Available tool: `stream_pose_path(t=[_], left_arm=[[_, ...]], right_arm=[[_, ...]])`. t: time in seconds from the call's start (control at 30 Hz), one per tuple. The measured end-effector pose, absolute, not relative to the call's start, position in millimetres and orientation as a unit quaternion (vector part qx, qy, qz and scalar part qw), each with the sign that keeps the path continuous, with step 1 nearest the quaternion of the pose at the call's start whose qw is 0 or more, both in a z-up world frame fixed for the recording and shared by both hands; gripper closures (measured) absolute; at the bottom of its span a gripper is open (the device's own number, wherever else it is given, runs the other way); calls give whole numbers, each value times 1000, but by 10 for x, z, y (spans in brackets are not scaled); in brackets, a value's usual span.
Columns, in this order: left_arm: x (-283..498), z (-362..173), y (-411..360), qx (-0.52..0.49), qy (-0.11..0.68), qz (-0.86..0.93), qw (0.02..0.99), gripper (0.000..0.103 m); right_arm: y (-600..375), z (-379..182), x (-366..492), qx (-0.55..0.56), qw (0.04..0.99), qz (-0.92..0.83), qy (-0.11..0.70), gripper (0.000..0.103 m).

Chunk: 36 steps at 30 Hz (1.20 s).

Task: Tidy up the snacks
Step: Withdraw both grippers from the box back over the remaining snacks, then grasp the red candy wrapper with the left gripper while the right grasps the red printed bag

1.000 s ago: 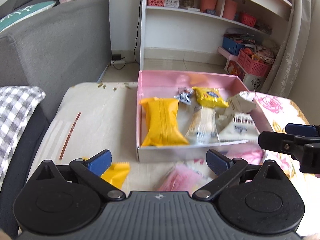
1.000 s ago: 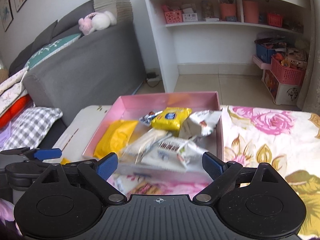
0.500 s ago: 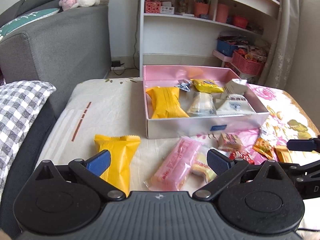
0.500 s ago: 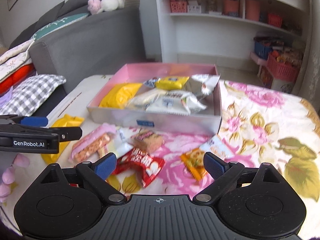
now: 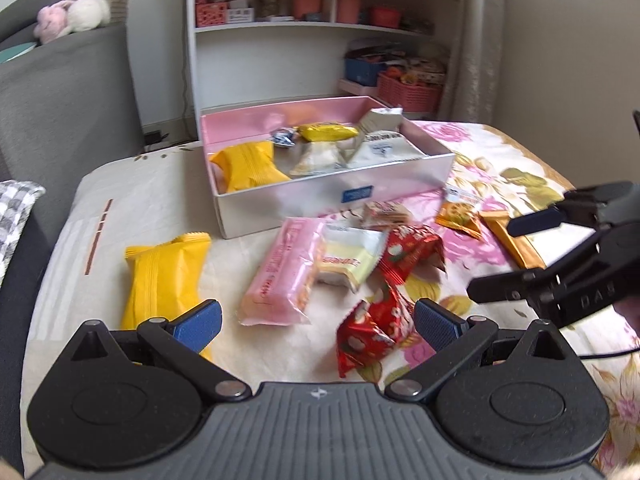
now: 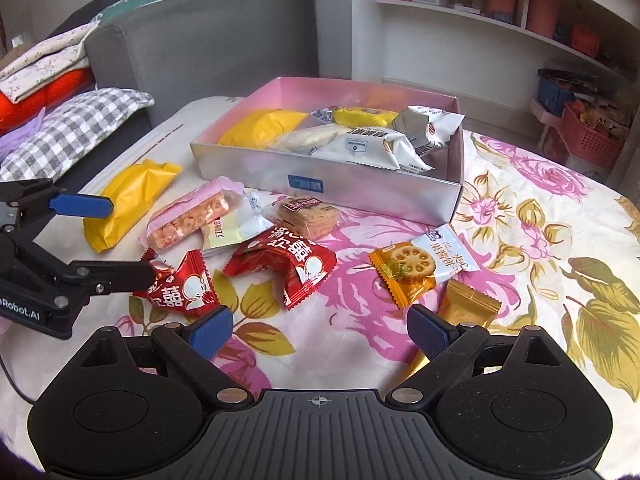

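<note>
- A pink-lined box [image 6: 256,162] was seen part-filled with yellow and white packets.
- Just before the box, a yellow packet [image 6: 128,200], a pink bar [image 6: 188,218], two red packets [image 6: 280,266] and an orange biscuit packet [image 6: 416,268] were strewn flat.

one pink box [image 6: 376,190], two red packets [image 6: 286,266], two big yellow packets [image 6: 128,200], two open grippers [image 6: 316,330].

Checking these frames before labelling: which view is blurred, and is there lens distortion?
Left wrist view: soft with motion blur, print on the pink snack pack and red packets smeared. Right wrist view: sharper, the biscuit pack label is crisp. Both: fisheye bending, shelves curve.
</note>
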<state>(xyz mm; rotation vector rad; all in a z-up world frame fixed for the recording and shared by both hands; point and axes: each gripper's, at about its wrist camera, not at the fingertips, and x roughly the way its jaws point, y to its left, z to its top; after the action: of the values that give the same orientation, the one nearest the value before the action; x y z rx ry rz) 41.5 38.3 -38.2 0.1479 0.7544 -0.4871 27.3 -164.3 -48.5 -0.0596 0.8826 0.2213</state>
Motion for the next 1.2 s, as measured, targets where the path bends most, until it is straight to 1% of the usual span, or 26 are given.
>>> stream_pose_path(t=[0.1, 0.17, 0.2, 0.27, 0.4, 0.47, 0.57, 0.93, 1.0, 1.1, 1.2], left_arm=[[382, -375, 336, 78, 362, -256, 893, 6], [354, -364, 300, 85, 356, -273, 889, 15], [342, -360, 281, 88, 354, -282, 887, 17], [329, -355, 253, 91, 352, -294, 884, 25], [340, -377, 217, 91, 357, -306, 878, 33], [357, -401, 191, 93, 364, -306, 875, 39], [374, -434, 166, 94, 373, -306, 871, 44], [384, -509, 143, 103, 392, -311, 860, 50], [395, -515, 142, 103, 396, -310, 858, 51], [415, -531, 146, 99, 402, -306, 857, 55], [435, -547, 159, 100, 408, -300, 856, 58]], right_arm=[[-1648, -480, 298, -37, 897, 113, 427, 8], [-1618, -461, 314, -60, 893, 126, 427, 8], [-1604, -447, 318, -72, 891, 134, 428, 8], [-1595, -406, 308, -87, 890, 150, 423, 8], [-1661, -371, 355, -66, 888, 154, 428, 8], [-1686, -396, 394, -57, 884, 155, 437, 9], [-1667, -428, 410, -72, 883, 159, 437, 10], [-1532, -528, 502, -66, 882, 174, 433, 10], [-1521, -558, 526, -67, 882, 170, 434, 12], [-1528, -595, 576, -64, 884, 161, 433, 14], [-1550, -631, 634, -60, 884, 155, 438, 20]])
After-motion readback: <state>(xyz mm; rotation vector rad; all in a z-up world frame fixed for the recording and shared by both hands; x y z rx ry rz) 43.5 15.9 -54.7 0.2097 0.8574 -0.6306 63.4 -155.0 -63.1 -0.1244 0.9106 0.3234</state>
